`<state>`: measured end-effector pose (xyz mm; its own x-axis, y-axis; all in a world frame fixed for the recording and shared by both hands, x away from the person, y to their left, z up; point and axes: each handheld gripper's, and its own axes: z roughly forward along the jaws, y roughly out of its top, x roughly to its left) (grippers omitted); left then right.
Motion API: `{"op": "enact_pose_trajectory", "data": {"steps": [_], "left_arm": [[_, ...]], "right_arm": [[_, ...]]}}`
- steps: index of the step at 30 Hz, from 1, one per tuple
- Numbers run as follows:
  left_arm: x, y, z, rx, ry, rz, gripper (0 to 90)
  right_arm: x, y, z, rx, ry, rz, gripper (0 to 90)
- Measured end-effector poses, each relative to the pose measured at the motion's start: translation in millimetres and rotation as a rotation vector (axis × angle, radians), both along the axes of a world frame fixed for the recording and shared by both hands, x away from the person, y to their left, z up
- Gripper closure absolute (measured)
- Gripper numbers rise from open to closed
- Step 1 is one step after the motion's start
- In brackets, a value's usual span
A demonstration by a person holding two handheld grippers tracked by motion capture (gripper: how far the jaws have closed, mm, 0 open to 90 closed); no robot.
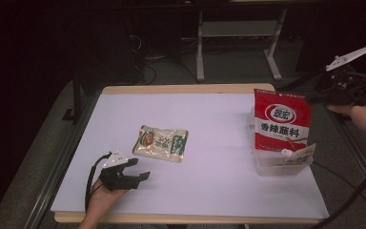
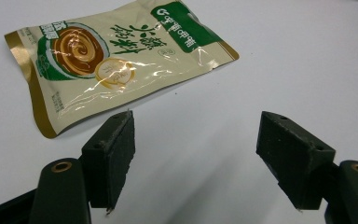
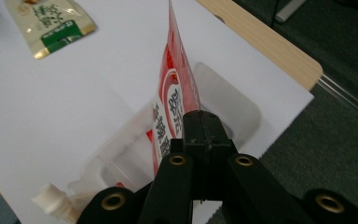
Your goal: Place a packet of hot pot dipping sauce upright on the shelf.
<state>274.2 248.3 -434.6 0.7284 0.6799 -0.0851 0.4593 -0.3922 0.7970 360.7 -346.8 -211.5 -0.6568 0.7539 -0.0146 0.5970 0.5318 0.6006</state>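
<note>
A tall red sauce packet stands upright in a clear plastic container at the table's right. My right gripper is shut on the packet's right edge. In the right gripper view the closed jaws pinch the thin red packet above the container. A beige and green packet lies flat near the table's middle left. My left gripper hovers just in front of it, open. Its spread jaws hold nothing, and the beige packet lies just beyond them.
A small beige pouch with a white spout leans in the container's front; its cap shows by my right gripper. The white table sheet has wooden edges. Dark floor and desk legs lie behind.
</note>
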Motion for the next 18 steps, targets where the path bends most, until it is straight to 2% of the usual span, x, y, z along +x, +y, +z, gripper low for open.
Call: {"op": "enact_pose_trajectory", "data": {"steps": [6, 9, 11, 12, 14, 16, 18], "left_arm": [[0.2, -1.2, -0.4, -0.001, -0.002, 0.0, 27.7], [0.4, -2.2, -1.1, -0.002, 0.002, -0.003, 27.7], [0.6, -2.7, -1.0, 0.003, 0.005, -0.004, 27.7], [0.7, -2.9, -1.2, 0.003, 0.005, -0.005, 27.6], [0.6, -3.5, -1.6, 0.001, 0.005, -0.005, 27.6], [0.5, -3.6, -1.4, 0.001, 0.005, -0.005, 27.5], [0.5, -3.3, -1.1, 0.001, 0.001, -0.006, 27.5]], "right_arm": [[-2.3, -19.2, -12.9, 0.0, 0.022, -0.054, 90.0], [-2.4, -22.7, -15.7, 0.018, 0.022, -0.069, 90.0], [-1.7, -21.5, -13.8, 0.005, 0.02, -0.076, 89.2], [-1.1, -20.1, -12.5, -0.006, 0.011, -0.075, 83.8], [-0.1, -17.1, -8.7, 0.008, 0.011, -0.07, 79.3], [0.2, -12.4, -4.6, -0.012, -0.01, -0.074, 74.9], [1.6, -7.8, -0.1, -0.009, -0.02, -0.066, 70.6]]}}
